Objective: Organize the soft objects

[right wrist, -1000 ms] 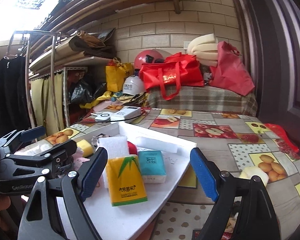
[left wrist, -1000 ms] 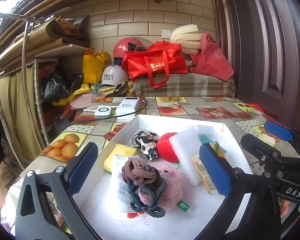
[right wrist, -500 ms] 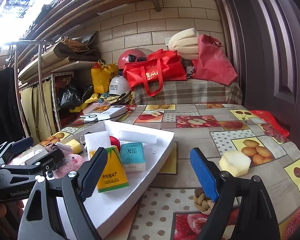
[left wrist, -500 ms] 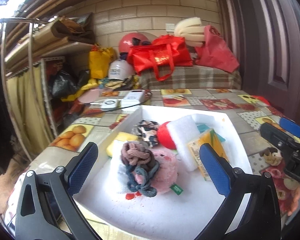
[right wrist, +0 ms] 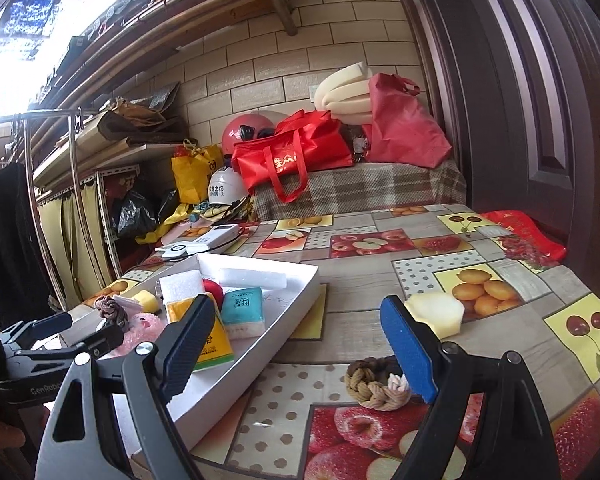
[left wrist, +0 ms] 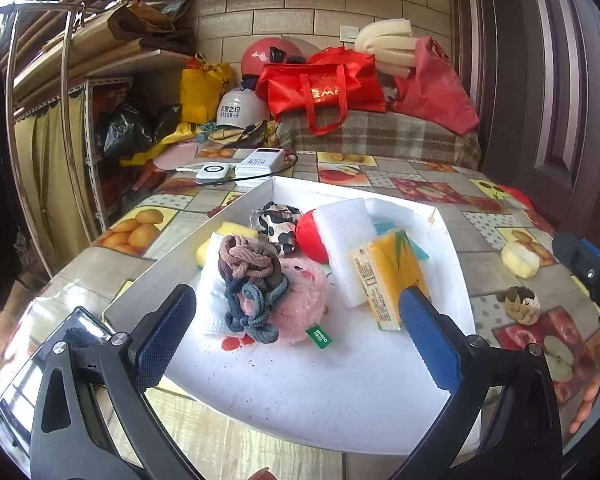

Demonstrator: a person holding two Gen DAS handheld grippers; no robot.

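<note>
Soft objects piled in a white tray (left wrist: 284, 396) on the fruit-patterned tabletop (right wrist: 364, 292). At the tray's left, a yellow sponge (left wrist: 210, 246) partly hidden behind a white cloth (left wrist: 214, 300), with a brown knotted rope (left wrist: 246, 258) and a grey-blue knotted rope (left wrist: 256, 308) stacked on top, leaning against a pink plush toy (left wrist: 300, 300) with a green tag. Behind these, a cow-print scrunchie (left wrist: 276, 222) touching a red ball (left wrist: 310, 236). Further right, a white foam block (left wrist: 346, 248) propped upright, a yellow tissue pack (left wrist: 392, 276) leaning on it, and a teal tissue pack (right wrist: 244, 310) just beside that. Along the tray's far wall, a long white foam strip (right wrist: 252, 278).

Left claw (left wrist: 296, 338) spread wide over the tray's near part, blue pads to either side of the pile, nothing held.

Outside the tray, to its right on the tabletop: a braided tan rope knot (right wrist: 376, 386), and further back a pale yellow sponge (right wrist: 436, 312), well apart from the tray. Right claw (right wrist: 300, 350) wide open too, empty, one pad over the tray's edge in front of the yellow tissue pack, the other in front of the rope knot's right side; contact with the knot impossible to tell.
</note>
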